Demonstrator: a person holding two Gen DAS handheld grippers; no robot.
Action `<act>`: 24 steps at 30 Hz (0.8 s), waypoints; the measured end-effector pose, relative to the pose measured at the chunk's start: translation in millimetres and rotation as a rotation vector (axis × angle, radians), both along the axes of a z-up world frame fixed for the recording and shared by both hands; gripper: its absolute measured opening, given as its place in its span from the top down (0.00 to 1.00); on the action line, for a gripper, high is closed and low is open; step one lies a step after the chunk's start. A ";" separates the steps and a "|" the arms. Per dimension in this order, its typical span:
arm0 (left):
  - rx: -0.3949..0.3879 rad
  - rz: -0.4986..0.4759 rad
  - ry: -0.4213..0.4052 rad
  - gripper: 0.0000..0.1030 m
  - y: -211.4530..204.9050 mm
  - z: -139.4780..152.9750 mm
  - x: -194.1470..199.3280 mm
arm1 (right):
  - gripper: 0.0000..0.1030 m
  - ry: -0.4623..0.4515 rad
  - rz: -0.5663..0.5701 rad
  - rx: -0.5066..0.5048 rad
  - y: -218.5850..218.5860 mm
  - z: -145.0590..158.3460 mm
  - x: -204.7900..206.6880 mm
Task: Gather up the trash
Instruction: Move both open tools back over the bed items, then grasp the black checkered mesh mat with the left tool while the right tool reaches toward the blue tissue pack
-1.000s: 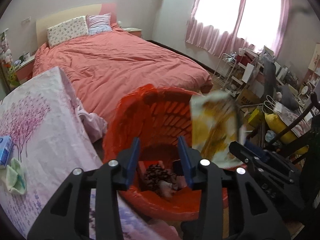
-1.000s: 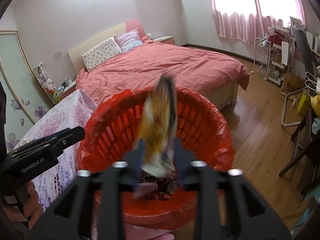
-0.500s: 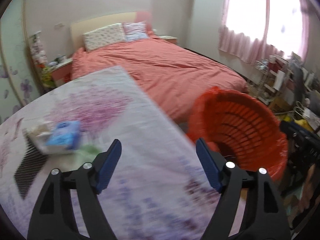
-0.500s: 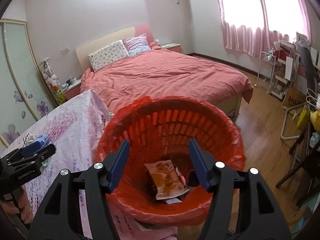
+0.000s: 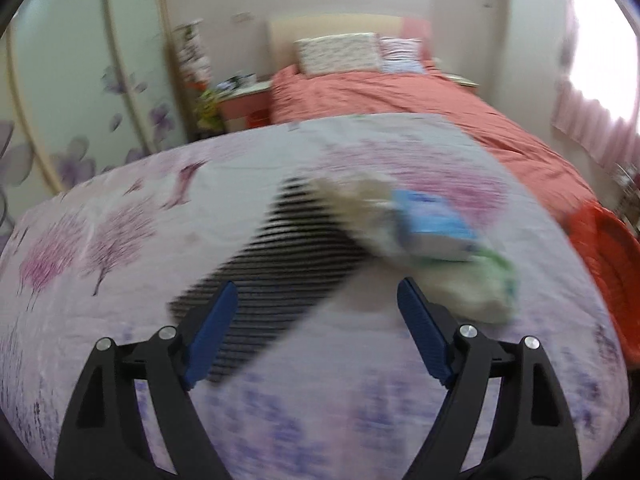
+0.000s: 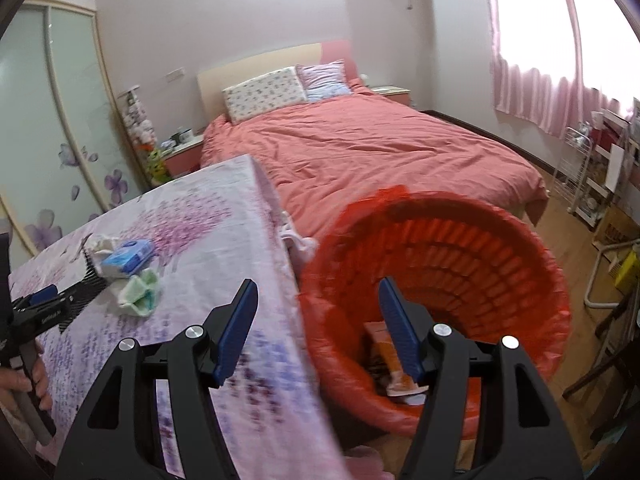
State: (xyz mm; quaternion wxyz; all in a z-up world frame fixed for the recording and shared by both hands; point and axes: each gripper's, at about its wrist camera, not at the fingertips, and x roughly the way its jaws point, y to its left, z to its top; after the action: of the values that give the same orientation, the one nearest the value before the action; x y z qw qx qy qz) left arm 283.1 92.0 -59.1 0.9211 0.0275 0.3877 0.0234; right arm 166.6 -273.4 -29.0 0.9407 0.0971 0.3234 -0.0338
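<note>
Left gripper (image 5: 316, 308): its jaws are opening and stand wide. Nothing is between them. It hangs over the table, near the pile of trash. In the right wrist view it shows at the far left edge (image 6: 38, 306), with a hand (image 6: 24, 380) around its handle.
Right gripper (image 6: 316, 322): its jaws are apart, about half wide, with nothing in them. It hangs over the table edge, where the table meets the bin.
Table (image 5: 120, 240): it has a pale pink cloth with purple trees on it. The bin stands just beside its right edge.
Trash pile: a few things lie close together on the table, touching each other.
Blue pack (image 5: 434, 226): a small blue and white pack on top of the pile. In the right wrist view it is at (image 6: 128, 258).
Green wad (image 5: 486, 280): a soft green and white lump, just beside the blue pack, on the side near the grippers. Also at (image 6: 140, 290).
White wad (image 5: 360, 196): a crumpled pale lump behind the blue pack. It is blurry.
Striped mat (image 5: 280, 276): a flat thing with black and white stripes. It lies on the table, and one end goes under the pile.
Bin (image 6: 520, 240): a red basket with a red bag in it.
Wrapper (image 6: 390, 354): an orange and white wrapper lies at the bottom of the bin.
Bed (image 6: 380, 148): it has a red cover and two pillows, and stands behind the table and bin.
</note>
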 end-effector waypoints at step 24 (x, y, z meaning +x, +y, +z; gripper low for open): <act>-0.056 0.061 0.094 0.81 21.1 -21.1 32.8 | 0.39 0.058 0.121 0.011 60.8 -10.7 14.0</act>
State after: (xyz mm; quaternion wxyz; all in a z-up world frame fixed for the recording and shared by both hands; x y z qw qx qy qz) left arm 315.9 113.1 -80.2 0.9012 -0.0093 0.4315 0.0395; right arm 180.6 -212.6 -39.7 0.9306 0.0815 0.3561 0.0222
